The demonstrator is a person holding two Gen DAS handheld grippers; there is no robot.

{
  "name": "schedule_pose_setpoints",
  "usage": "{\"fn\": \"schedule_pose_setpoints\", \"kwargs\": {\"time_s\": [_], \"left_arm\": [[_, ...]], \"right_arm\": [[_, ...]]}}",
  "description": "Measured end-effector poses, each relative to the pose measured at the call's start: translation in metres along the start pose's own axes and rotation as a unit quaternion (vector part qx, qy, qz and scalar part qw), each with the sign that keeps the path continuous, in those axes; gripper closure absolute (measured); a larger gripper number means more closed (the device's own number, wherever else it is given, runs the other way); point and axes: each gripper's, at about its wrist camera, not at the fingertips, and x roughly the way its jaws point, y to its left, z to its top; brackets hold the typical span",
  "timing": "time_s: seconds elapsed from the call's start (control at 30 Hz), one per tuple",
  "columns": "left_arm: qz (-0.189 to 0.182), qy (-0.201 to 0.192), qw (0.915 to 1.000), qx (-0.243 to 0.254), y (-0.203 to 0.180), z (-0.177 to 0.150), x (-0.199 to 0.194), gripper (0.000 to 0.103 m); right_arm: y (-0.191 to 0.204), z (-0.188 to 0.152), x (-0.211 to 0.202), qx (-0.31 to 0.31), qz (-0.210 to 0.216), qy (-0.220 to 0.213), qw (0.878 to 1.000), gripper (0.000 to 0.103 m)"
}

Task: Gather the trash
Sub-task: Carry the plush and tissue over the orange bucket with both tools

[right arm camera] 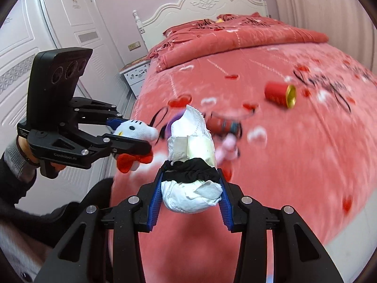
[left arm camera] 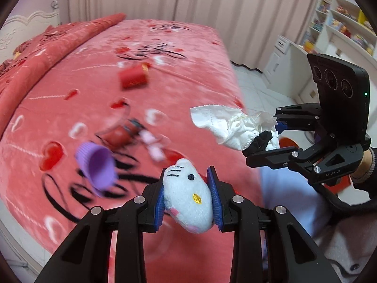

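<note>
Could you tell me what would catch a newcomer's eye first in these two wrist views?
First, the white cat plush toy clamped in the left gripper, and the crumpled white tissue with a black hair tie, pinched in the right gripper, both held above the red heart-patterned bedspread. Behind them on the bed lie a purple cup on its side and a red cylindrical tin with a gold end.

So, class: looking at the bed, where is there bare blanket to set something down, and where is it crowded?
Free: the near edge of the bed below both grippers, and the stretch between the red cylinder and the folded quilt. Crowded: the middle, where the purple cup, a red item and a pink item lie close together.
</note>
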Motion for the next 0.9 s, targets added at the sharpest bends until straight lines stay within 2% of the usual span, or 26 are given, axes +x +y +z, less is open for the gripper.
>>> {"fn": "schedule_pose_setpoints", "kwargs": {"time_s": [0.13, 0.23, 0.4, 0.57, 0.77, 0.9], "left_arm": [[-0.020, 0.011, 0.9996, 0.014, -0.041, -0.023, 0.005, 0.069], [-0.035, 0.013, 0.9991, 0.023, -0.065, -0.028, 0.008, 0.069], [-0.051, 0.019, 0.9968, 0.059, -0.107, -0.021, 0.022, 0.069], [-0.070, 0.019, 0.9918, 0.105, -0.151, -0.002, 0.040, 0.069], [-0.110, 0.029, 0.9789, 0.169, -0.208, 0.032, 0.080, 0.068], [-0.142, 0.043, 0.9654, 0.215, -0.252, 0.053, 0.112, 0.068]], "right_arm": [[0.006, -0.043, -0.030, 0.030, -0.003, -0.006, 1.000, 0.061], [0.006, -0.068, -0.048, 0.050, -0.011, -0.013, 0.999, 0.061], [-0.003, -0.099, -0.083, 0.075, -0.035, -0.033, 0.996, 0.061], [-0.032, -0.135, -0.132, 0.119, -0.082, -0.067, 0.987, 0.061], [-0.076, -0.186, -0.194, 0.179, -0.152, -0.093, 0.968, 0.061], [-0.108, -0.222, -0.232, 0.220, -0.197, -0.102, 0.950, 0.061]]}}
